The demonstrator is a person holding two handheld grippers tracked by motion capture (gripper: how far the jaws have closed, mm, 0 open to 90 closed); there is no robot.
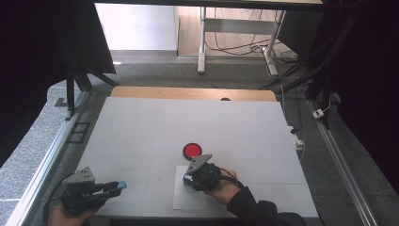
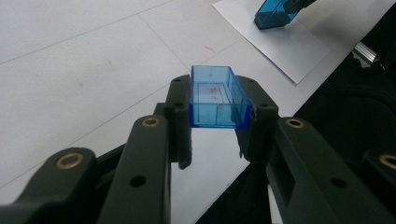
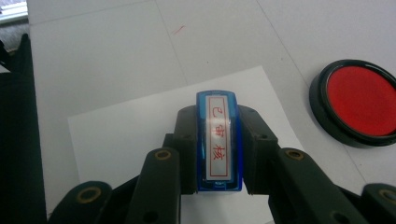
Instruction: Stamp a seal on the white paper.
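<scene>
My left gripper point(image 1: 118, 185) sits near the table's front left corner, shut on a clear blue stamp cap point(image 2: 217, 97) with its hollow side up. My right gripper point(image 1: 188, 179) is over the white sheet of paper point(image 1: 188, 200) at the front centre, shut on a blue stamp point(image 3: 219, 142) whose white label carries red characters. In the left gripper view the stamp point(image 2: 275, 13) shows at the top right over the paper point(image 2: 299, 51). A round red ink pad point(image 1: 192, 150) in a black case lies just beyond the paper; it also shows as the ink pad point(image 3: 357, 100) at the right.
The white table top point(image 1: 188, 127) stretches wide behind the ink pad. A wooden edge point(image 1: 193, 93) runs along the far side. Metal rails point(image 1: 42, 165) flank the table on both sides.
</scene>
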